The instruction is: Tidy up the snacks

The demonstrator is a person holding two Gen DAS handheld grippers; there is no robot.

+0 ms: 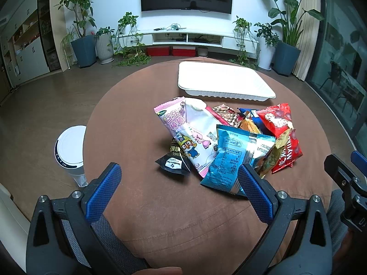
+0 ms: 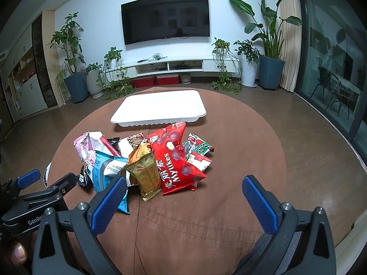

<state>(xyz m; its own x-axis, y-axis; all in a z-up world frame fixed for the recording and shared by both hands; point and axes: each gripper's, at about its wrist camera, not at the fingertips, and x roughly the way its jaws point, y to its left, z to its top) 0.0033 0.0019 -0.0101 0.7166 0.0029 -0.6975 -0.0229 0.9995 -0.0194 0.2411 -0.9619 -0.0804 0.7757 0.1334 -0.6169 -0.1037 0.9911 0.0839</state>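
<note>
A pile of snack packets lies mid-table on a brown cloth: a pink cartoon packet (image 1: pixel 190 135), a blue packet (image 1: pixel 229 160), a small black packet (image 1: pixel 174 163), a red Mylikes bag (image 2: pixel 176 158) and a gold packet (image 2: pixel 145 174). An empty white tray (image 1: pixel 224 80) sits beyond the pile; it also shows in the right wrist view (image 2: pixel 160 107). My left gripper (image 1: pixel 181 174) is open and empty, just short of the pile. My right gripper (image 2: pixel 185 189) is open and empty, in front of the red bag.
The round table (image 2: pixel 206 217) has bare brown cloth near me. A white cylindrical appliance (image 1: pixel 70 151) stands on the floor left of the table. Plants, a TV console and a wall TV stand at the far wall.
</note>
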